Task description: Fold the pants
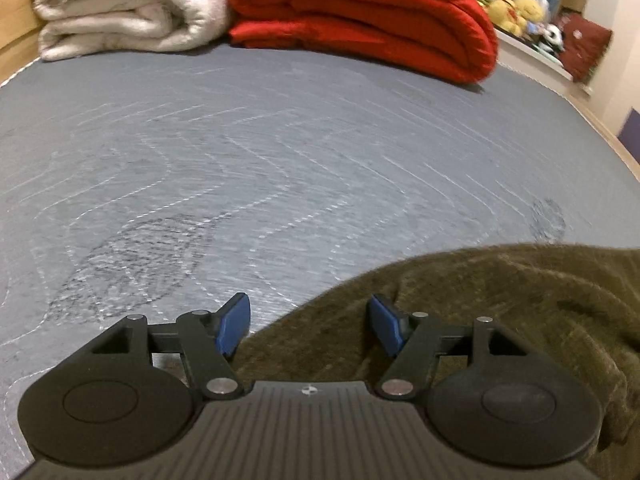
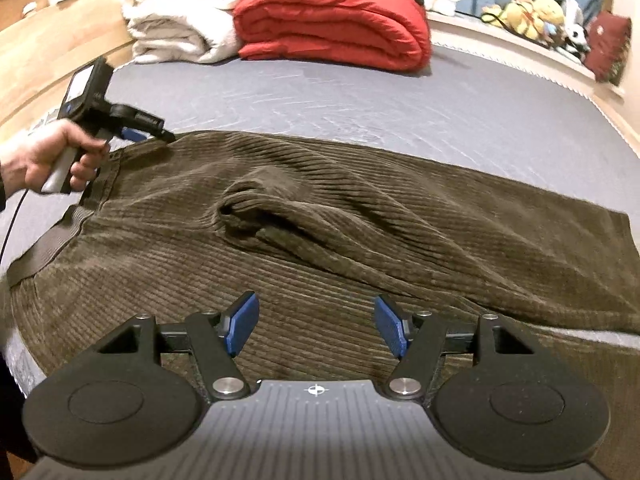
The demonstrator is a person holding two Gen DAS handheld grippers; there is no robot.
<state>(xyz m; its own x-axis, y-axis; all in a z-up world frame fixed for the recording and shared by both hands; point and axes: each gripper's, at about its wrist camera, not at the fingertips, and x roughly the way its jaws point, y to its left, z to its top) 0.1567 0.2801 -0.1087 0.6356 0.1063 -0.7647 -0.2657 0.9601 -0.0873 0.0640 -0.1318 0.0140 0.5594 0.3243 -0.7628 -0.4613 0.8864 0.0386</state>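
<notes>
Left tool (image 1: pixel 310 322) spread, empty, over pants (image 2: pixel 320 216) edge; right tool (image 2: pixel 316 326) spread, empty above pants.

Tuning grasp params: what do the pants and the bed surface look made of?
Pants: olive-brown corduroy, matte, going by the raised parallel ribs and soft pile. Bed surface: grey quilted knit, probably a bare mattress cover; pale stitched wavy lines, low sheen.
</notes>
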